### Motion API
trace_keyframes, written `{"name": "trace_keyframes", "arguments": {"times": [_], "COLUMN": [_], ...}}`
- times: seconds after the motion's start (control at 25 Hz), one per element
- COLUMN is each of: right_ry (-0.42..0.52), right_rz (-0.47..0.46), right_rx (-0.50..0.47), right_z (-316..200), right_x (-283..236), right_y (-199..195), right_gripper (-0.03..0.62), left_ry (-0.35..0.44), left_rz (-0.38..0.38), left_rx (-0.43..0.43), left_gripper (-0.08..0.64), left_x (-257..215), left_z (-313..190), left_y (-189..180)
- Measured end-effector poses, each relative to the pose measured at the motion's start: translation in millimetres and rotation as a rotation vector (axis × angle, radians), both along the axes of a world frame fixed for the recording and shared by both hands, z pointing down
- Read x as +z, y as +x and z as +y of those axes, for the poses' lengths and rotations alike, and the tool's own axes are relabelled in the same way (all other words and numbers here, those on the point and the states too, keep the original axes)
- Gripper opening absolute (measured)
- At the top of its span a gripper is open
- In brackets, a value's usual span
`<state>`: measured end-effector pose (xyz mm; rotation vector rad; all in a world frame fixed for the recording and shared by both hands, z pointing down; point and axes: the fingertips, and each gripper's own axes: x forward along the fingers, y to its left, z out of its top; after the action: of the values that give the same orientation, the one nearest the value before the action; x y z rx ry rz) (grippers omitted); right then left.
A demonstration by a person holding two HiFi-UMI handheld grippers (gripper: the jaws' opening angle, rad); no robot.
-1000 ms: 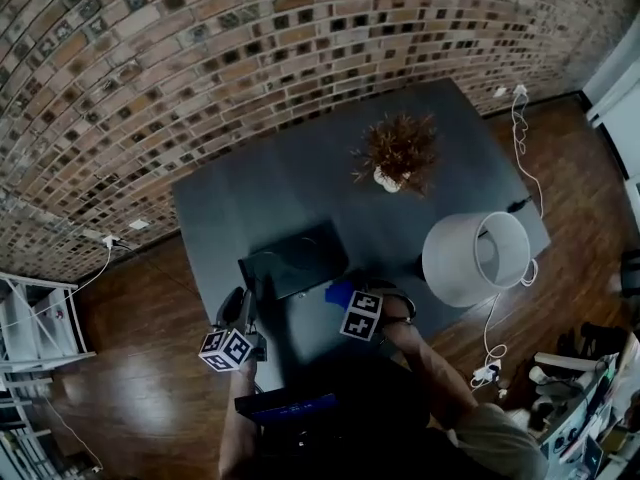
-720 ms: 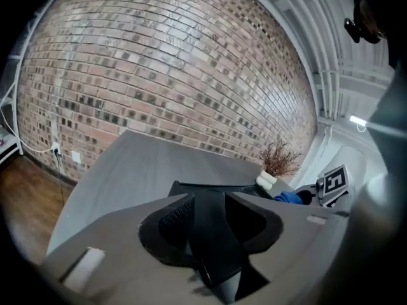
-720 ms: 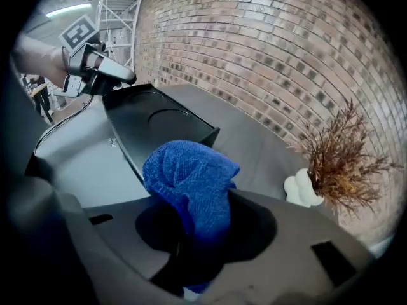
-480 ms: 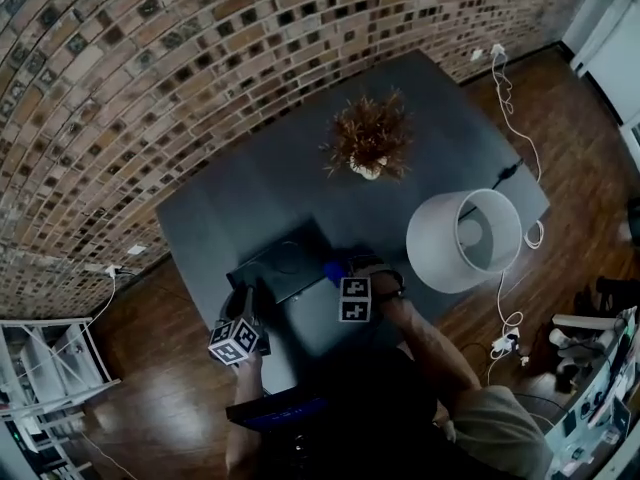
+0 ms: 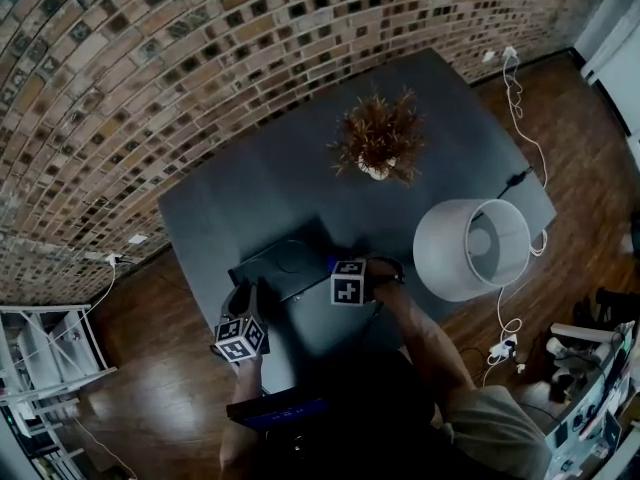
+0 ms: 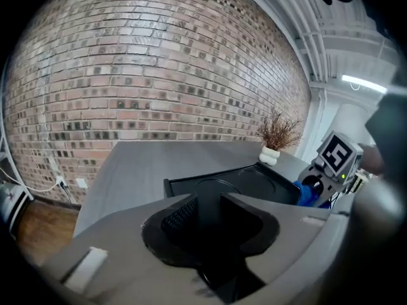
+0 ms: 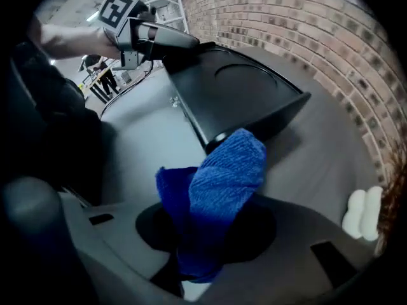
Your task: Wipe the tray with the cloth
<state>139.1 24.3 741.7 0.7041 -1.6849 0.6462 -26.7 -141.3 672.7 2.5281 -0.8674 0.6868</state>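
A black tray (image 5: 285,258) lies near the front edge of the dark grey table (image 5: 250,188). My left gripper (image 5: 241,300) is at the tray's near left corner. In the left gripper view the tray (image 6: 254,180) runs away from the left gripper (image 6: 210,211), whose jaws are closing with the tray's rim filling the gap between them. My right gripper (image 5: 338,272) is shut on a bunched blue cloth (image 7: 222,176), held just off the tray's (image 7: 235,88) right corner. The cloth (image 5: 328,264) does not touch the tray floor.
A dried plant in a white pot (image 5: 378,143) stands mid-table behind the tray. A white lamp shade (image 5: 470,248) sits at the table's right front corner, with cables on the wooden floor (image 5: 520,118). A brick wall lies beyond, and a shelf unit (image 5: 40,338) stands at the left.
My right gripper has carried the blue cloth forward and left, up to the tray's right corner. The left gripper has stayed at the tray's near left corner.
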Motion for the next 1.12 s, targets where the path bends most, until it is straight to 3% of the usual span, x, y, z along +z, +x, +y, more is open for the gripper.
{"name": "trace_keyframes", "arguments": {"times": [0.08,0.16,0.2,0.28,0.4,0.48,0.56,0.64,0.68,0.8,0.84,0.92,1.0,1.12], "right_ry": [0.077,0.262,0.335,0.384,0.284,0.131,-0.031,-0.070,-0.016,0.271,0.331,0.350,0.309,0.217], "right_rz": [0.027,0.111,0.146,0.187,0.305,0.365,0.325,0.259,0.272,0.323,0.294,0.237,0.205,0.132], "right_rx": [0.118,0.220,0.214,0.091,-0.164,-0.301,-0.394,-0.319,-0.221,0.063,0.081,-0.010,-0.078,-0.069], "right_z": [-26.1,-81.2,-106.7,-136.7,-120.0,-75.9,-26.6,-14.3,-30.7,-113.8,-130.8,-134.9,-115.8,-67.1], "right_x": [-5.7,-19.1,-23.0,-18.3,-6.5,-11.3,-15.2,-14.3,-14.0,-14.5,-11.2,1.7,8.2,2.6], "right_y": [23.6,59.5,69.6,67.5,52.7,41.1,24.0,27.1,42.4,88.2,87.6,68.9,51.9,32.1], "right_gripper": [0.133,0.135,0.135,0.135,0.136,0.137,0.137,0.135,0.137,0.135,0.135,0.135,0.135,0.135], "left_ry": [0.005,0.008,0.010,0.013,0.004,0.003,0.002,0.000,0.002,0.008,0.008,0.002,-0.004,0.002], "left_rz": [-0.002,-0.003,-0.003,-0.001,0.007,0.014,0.019,0.026,0.030,0.031,0.030,0.036,0.053,0.067], "left_rx": [0.002,0.001,0.000,-0.001,-0.007,-0.018,-0.024,-0.027,-0.030,-0.030,-0.026,-0.021,-0.023,-0.044], "left_gripper": [0.118,0.118,0.118,0.118,0.118,0.112,0.106,0.106,0.106,0.106,0.106,0.106,0.106,0.106], "left_x": [-0.3,-0.3,0.0,1.1,2.0,0.5,-1.2,-1.4,-1.1,-0.8,-0.3,1.0,0.3,-1.9], "left_z": [0.0,-0.5,-0.4,0.7,3.4,1.7,-1.6,-2.7,-2.9,-4.2,-3.2,0.4,1.8,-1.1], "left_y": [-0.1,0.2,0.3,0.1,1.4,1.8,2.1,1.7,1.0,-1.1,-0.8,1.0,2.5,3.3]}}
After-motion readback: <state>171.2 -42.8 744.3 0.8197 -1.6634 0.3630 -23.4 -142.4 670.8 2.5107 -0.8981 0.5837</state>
